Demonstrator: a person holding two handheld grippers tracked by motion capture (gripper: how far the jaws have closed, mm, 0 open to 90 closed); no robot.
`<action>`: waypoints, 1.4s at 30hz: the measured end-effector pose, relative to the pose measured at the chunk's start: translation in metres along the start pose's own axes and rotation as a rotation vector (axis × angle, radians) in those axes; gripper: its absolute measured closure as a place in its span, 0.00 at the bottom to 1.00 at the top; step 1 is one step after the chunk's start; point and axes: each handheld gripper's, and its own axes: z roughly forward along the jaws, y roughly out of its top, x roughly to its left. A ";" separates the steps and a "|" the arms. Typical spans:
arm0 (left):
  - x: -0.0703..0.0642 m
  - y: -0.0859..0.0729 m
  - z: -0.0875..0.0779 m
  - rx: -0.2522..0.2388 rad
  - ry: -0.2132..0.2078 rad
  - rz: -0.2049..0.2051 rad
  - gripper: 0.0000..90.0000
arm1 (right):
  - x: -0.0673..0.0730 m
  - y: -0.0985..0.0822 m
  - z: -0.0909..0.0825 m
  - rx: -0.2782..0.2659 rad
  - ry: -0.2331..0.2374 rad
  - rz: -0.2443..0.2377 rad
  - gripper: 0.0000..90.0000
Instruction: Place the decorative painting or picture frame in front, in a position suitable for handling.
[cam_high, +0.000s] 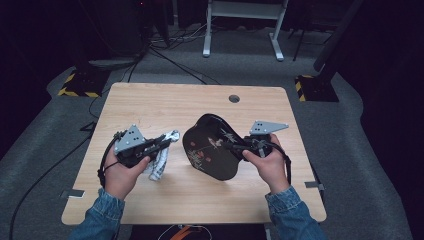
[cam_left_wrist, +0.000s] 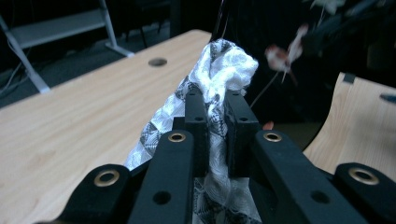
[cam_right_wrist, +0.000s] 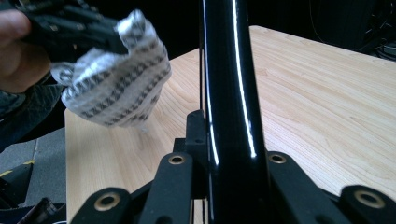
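One cloth, one black tray

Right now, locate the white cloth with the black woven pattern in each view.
High view: white black-patterned cloth left of centre, in the left tool.
Left gripper view: centre, pinched between the jaws.
Right gripper view: upper left.
Shared landmark: glossy black tray, edge-on in the right gripper view.

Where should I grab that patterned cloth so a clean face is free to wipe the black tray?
Pinch a bunched fold from the side, as the left gripper does now: the soft cloth gathers between the jaws, its loose end hangs free, and a puff sticks out toward the black tray that the right gripper holds tilted on edge.
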 end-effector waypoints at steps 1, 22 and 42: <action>-0.001 0.005 0.001 -0.003 -0.002 0.008 0.91 | 0.001 0.000 0.000 -0.001 -0.001 0.001 0.90; -0.026 0.056 0.036 -0.043 -0.053 0.090 0.91 | 0.006 0.000 0.001 0.003 -0.026 -0.005 0.90; -0.033 0.063 0.055 -0.022 -0.057 0.101 0.91 | 0.009 0.003 -0.012 0.012 -0.047 -0.015 0.89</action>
